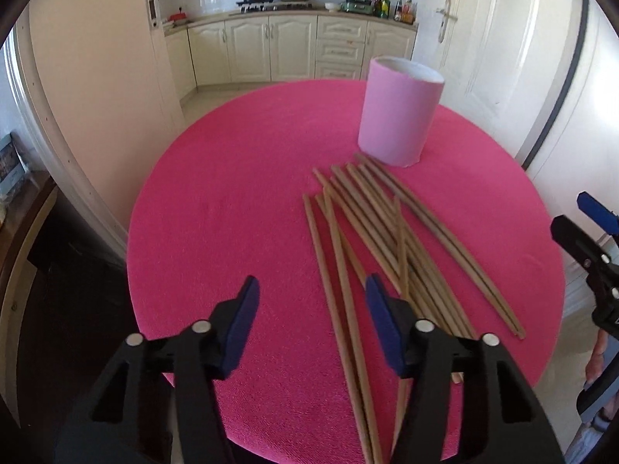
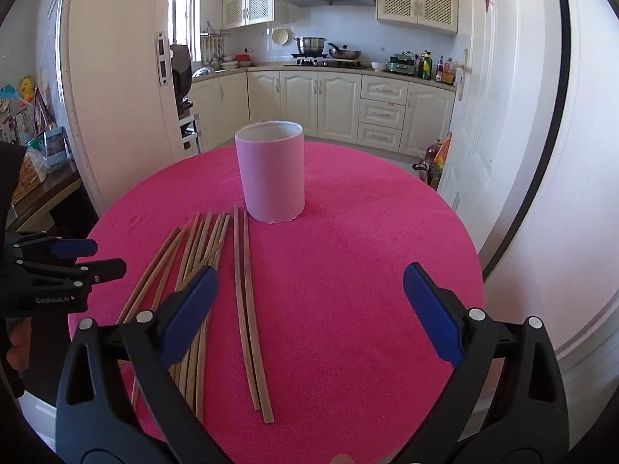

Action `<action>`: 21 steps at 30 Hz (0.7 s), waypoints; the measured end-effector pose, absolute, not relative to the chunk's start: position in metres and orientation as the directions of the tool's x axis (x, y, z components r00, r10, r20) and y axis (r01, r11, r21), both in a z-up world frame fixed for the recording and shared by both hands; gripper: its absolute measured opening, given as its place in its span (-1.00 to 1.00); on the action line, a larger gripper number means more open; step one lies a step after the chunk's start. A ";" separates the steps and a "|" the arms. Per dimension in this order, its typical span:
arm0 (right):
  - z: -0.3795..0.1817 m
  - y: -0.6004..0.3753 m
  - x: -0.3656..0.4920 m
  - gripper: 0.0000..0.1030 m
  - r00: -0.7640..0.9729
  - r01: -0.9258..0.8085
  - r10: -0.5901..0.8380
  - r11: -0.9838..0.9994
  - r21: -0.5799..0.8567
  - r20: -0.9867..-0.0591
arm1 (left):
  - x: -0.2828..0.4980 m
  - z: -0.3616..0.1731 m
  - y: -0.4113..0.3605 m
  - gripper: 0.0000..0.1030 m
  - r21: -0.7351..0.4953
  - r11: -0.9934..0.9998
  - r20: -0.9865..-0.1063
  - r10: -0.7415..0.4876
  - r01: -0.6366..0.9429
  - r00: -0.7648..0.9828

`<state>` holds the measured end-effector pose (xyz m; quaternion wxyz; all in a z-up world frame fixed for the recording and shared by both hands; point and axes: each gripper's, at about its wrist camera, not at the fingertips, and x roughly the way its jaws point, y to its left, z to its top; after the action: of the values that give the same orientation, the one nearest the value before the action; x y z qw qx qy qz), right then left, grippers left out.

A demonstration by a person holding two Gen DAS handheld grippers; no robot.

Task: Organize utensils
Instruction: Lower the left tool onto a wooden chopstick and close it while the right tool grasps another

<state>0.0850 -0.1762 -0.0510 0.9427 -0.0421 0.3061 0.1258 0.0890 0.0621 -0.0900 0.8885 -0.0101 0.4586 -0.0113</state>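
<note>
The left gripper (image 1: 309, 290) hangs low over the near part of the bench with its blue-padded fingers (image 1: 241, 324) spread wide and nothing between them; two or three sticks of the chopstick pile (image 1: 387, 239) run up through the gap between the pads, lying on the cloth below, and the rest of the pile passes under and to the right of the right-hand pad. The right gripper (image 2: 309, 282) is also held wide apart and empty, its textured blue fingers (image 2: 433, 313) framing bare cloth and a separate pair of chopsticks (image 2: 247, 309) that lies just inside its left pad, while the main pile sits under and left of that pad. The chopsticks are slim, plain wooden rods of a light brown colour, laid flat and loosely fanned, some crossing one another; their long axes run from the near edge of the bench away toward the holder, thicker squared ends nearest the cameras and tapered tips pointing at the cup. The pink cylindrical holder (image 2: 271, 178) stands upright just beyond those tips, open-topped with a pale inner wall, smooth-sided, its base close to the nearest tips. All of it rests on a round bench (image 2: 367, 232) covered in a fuzzy, bright magenta cloth. Behind are cream kitchen cabinets (image 2: 321, 100).
</note>
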 end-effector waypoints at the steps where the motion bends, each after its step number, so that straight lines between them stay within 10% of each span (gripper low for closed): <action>1: -0.053 -0.175 0.088 0.70 0.770 -0.274 0.220 0.962 0.001 -0.599 | 0.093 -0.096 0.065 -0.06 -0.031 1.000 -0.830 -0.025 -0.001 0.557; 14: -0.078 -0.157 0.141 0.08 0.531 -0.394 0.306 0.915 0.089 -0.791 | 0.125 -0.126 0.066 -0.10 0.048 0.999 -0.897 0.040 0.008 0.441; 21: -0.079 -0.125 0.174 -0.36 0.379 -0.498 0.294 0.864 0.075 -0.877 | 0.139 -0.126 0.065 -0.79 0.014 1.000 -0.908 0.003 0.023 0.419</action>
<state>0.1743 -0.1253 -0.0794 0.8241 -0.1012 0.5029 0.2403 0.1391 0.0651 -0.1264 0.8423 0.0121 0.5388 -0.0057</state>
